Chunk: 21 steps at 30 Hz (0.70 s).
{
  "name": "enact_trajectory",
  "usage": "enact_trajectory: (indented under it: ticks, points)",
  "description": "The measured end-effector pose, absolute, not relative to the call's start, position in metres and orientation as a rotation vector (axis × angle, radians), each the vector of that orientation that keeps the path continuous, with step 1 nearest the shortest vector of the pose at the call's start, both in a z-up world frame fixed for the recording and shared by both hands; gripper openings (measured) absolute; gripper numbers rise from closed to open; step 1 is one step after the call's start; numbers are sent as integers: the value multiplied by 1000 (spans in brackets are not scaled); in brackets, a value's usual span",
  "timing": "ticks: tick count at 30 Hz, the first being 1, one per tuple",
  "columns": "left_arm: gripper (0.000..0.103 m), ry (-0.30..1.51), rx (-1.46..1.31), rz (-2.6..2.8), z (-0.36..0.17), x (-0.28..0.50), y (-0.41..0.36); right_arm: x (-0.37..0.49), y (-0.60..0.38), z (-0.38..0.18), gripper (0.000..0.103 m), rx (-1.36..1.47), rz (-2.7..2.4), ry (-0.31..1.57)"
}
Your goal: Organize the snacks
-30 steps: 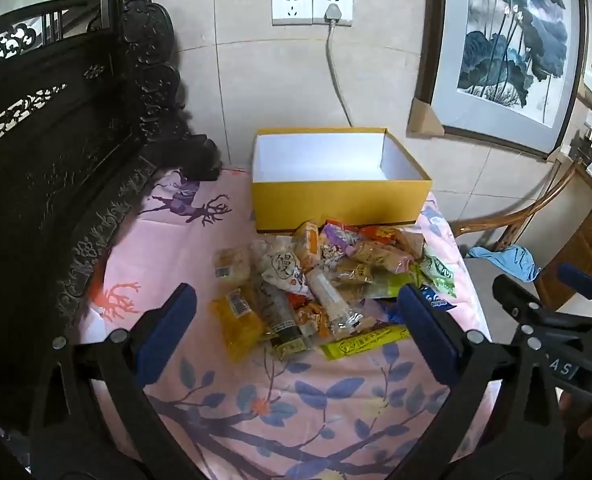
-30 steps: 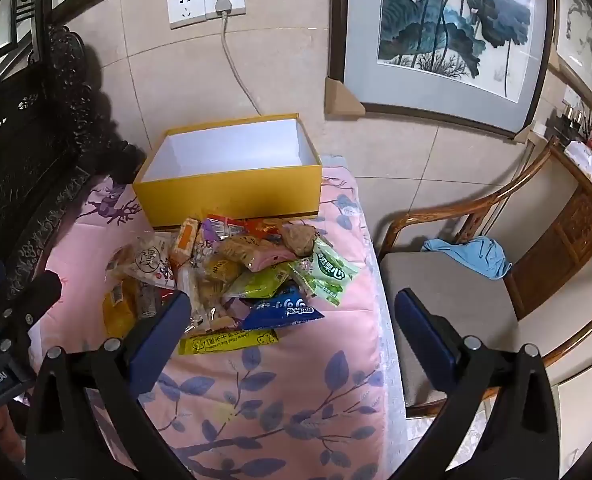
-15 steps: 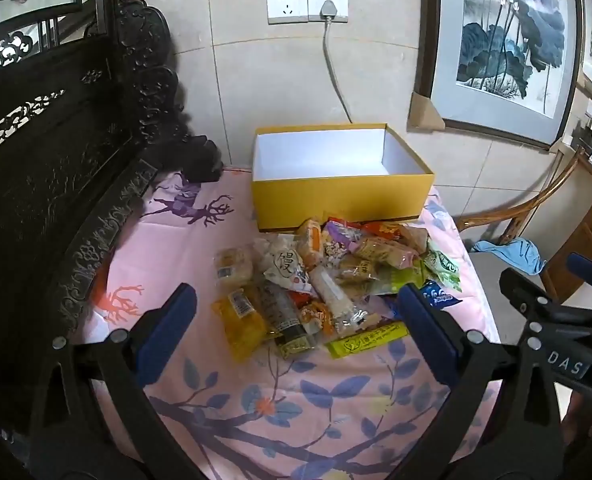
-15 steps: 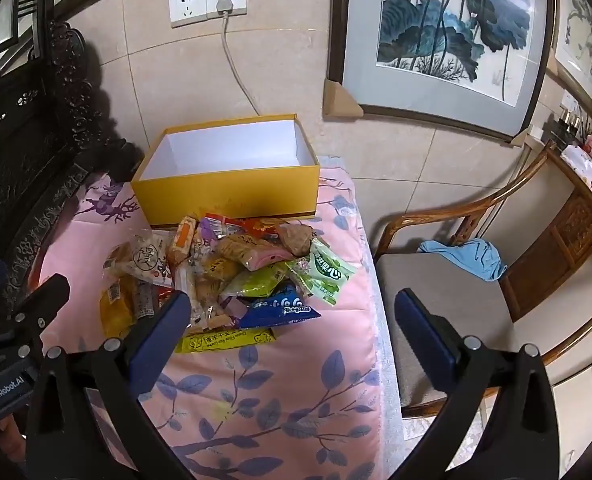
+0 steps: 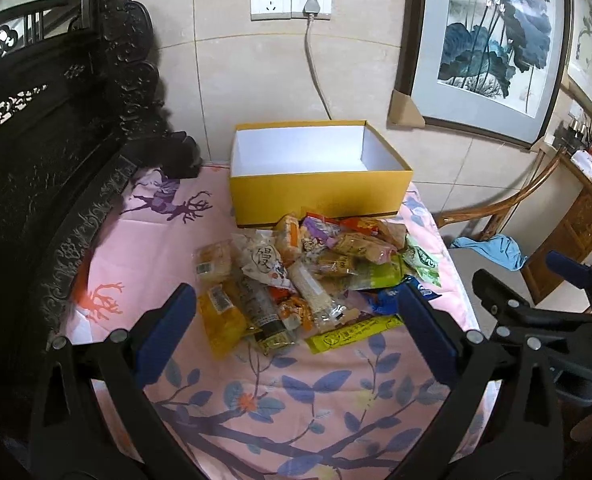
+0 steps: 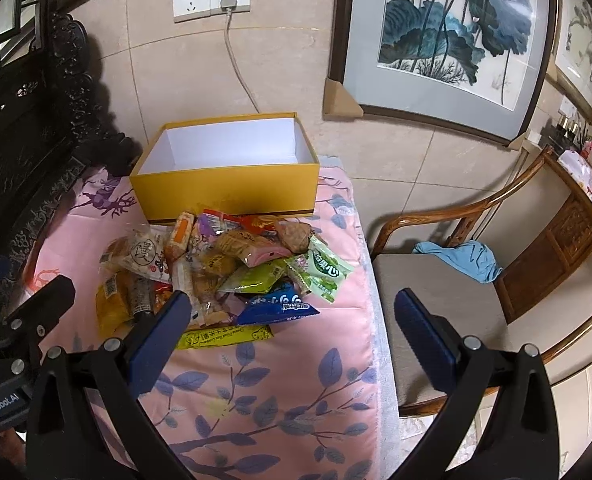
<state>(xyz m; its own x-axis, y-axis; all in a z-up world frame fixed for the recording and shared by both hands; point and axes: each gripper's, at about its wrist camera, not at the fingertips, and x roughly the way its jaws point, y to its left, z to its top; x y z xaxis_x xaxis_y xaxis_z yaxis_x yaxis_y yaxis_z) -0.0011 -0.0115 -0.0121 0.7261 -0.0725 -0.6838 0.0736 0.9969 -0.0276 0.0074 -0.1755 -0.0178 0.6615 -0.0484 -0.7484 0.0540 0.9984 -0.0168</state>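
Note:
A pile of wrapped snacks (image 5: 308, 276) lies on the pink floral tablecloth (image 5: 256, 400), in front of an open, empty yellow box (image 5: 320, 196). The pile (image 6: 216, 272) and box (image 6: 228, 188) also show in the right wrist view. A yellow-green bar (image 5: 356, 330) lies at the pile's near edge; a blue packet (image 6: 280, 306) and a green packet (image 6: 324, 274) lie on its right. My left gripper (image 5: 296, 320) is open and empty above the pile's near edge. My right gripper (image 6: 288, 320) is open and empty over the table's right side.
A dark carved wooden bench back (image 5: 36, 160) runs along the table's left. A wooden chair (image 6: 476, 280) with a blue cloth (image 6: 460, 258) stands to the right. The tiled wall with a socket and cord (image 5: 310, 8) and framed paintings (image 6: 448, 36) is behind the box.
Both grippers have shifted slightly, the left one forward toward the pile. Both stay open and empty. The snacks and box have not moved.

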Motion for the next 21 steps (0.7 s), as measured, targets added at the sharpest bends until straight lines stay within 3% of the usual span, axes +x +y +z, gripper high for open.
enact_trajectory:
  ticks: [21]
  points:
    - [101, 771, 18, -42, -18, 2, -5, 4, -183, -12, 102, 33, -99, 818]
